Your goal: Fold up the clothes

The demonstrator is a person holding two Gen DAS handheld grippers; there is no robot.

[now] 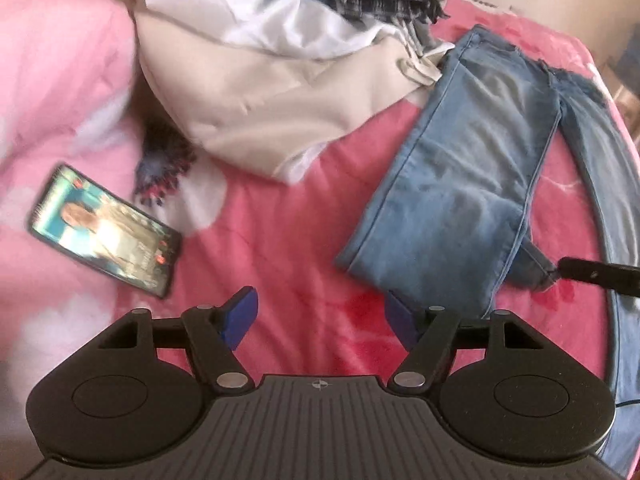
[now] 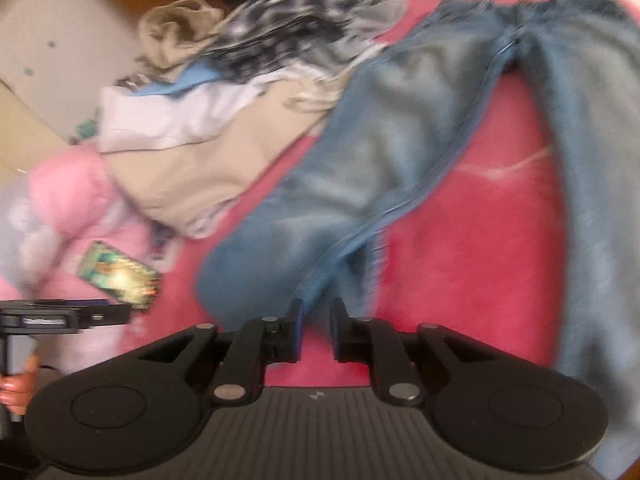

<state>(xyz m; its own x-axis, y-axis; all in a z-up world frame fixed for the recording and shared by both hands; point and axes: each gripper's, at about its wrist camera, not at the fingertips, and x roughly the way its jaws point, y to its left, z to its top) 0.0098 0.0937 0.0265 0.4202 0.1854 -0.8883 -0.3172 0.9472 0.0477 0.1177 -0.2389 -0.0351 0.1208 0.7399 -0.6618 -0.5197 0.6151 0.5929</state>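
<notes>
Light blue jeans (image 1: 460,184) lie on a pink-red blanket (image 1: 288,240), one leg doubled over the other. My left gripper (image 1: 320,296) hovers above bare blanket just left of the jeans' lower end, its blue pads wide apart with nothing between them. In the blurred right wrist view the jeans (image 2: 380,152) spread out ahead. My right gripper (image 2: 317,306) shows a narrow gap between its jaws, and the hem of one leg reaches right up to the fingertips. Blanket shows through the gap, and no cloth looks pinched.
A heap of unfolded clothes (image 1: 260,92), beige, white and plaid, lies behind the jeans. A lit phone (image 1: 104,228) rests on the blanket at left beside a bunched pink cover (image 1: 52,80). A hand (image 2: 16,384) holds the left gripper's handle at the left edge.
</notes>
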